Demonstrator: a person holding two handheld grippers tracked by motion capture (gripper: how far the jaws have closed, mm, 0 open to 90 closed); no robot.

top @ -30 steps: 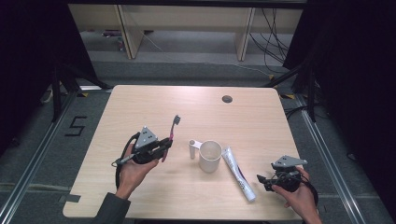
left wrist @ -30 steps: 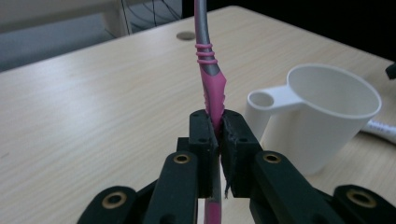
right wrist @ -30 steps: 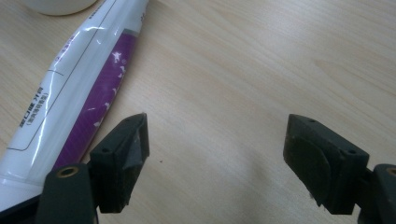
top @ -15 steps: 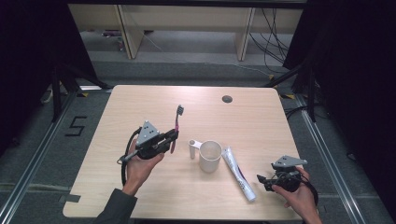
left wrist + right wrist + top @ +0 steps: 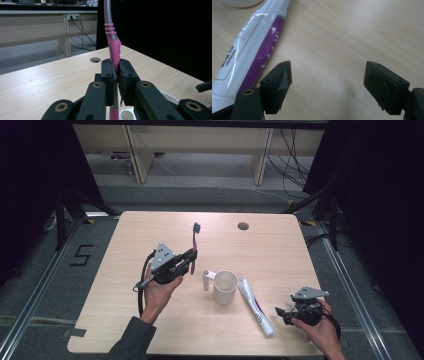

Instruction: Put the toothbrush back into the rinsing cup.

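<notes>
My left gripper (image 5: 189, 260) is shut on a pink and grey toothbrush (image 5: 194, 245), lifted off the table left of centre; the brush stands nearly upright with its dark head on top. In the left gripper view the pink handle (image 5: 113, 51) is pinched between the two black pads (image 5: 108, 72). A white mug (image 5: 224, 287) with its handle to the left stands at the table's middle. A white and purple toothpaste tube (image 5: 255, 305) lies just right of it. My right gripper (image 5: 281, 312) rests low at the front right, open, with bare wood between its jaws; the toothpaste tube (image 5: 249, 52) lies beside its left jaw.
The wooden table (image 5: 280, 250) has a round cable hole (image 5: 243, 226) near its far edge. Beyond it are a grey floor, desk legs and trailing cables (image 5: 285, 150). Black curtains hang at both sides.
My left hand has risen and moved a little right toward the mug, tilting the toothbrush from slanted to nearly upright. The right hand has kept still.
</notes>
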